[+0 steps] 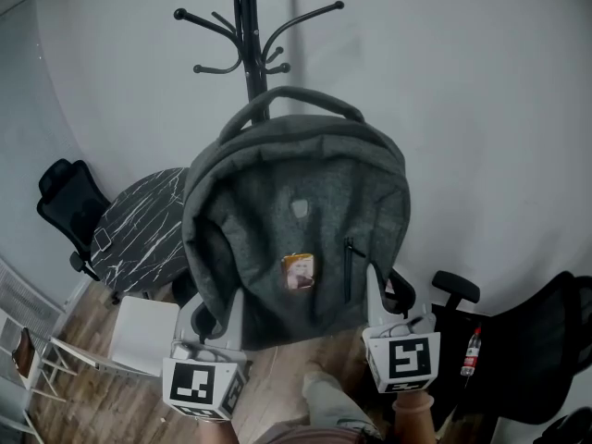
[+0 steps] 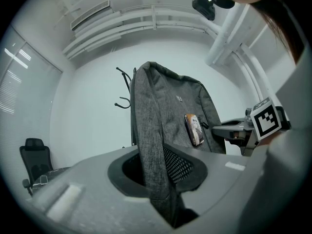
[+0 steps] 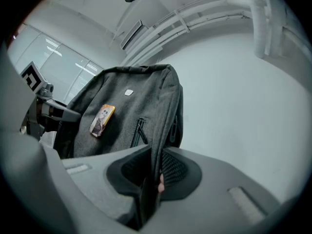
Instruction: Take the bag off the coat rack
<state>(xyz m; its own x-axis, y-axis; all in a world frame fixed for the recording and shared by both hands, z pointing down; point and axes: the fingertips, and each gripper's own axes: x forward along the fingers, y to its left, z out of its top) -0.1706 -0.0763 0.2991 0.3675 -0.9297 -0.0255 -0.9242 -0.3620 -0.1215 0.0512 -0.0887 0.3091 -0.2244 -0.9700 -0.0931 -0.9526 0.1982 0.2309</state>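
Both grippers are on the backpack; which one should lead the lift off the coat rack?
Left, probably. The left gripper is clamped on a thick fold of the backpack, set deep between its jaws; the right gripper pinches only a thin edge. Lift with both.

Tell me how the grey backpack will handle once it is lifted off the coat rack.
Probably floppy: the backpack is soft fabric, and its edges pinch thin in the left tool and the right tool. It is perhaps fairly light, since it looks slim from the side. It is likely not slippery, given the coarse weave.
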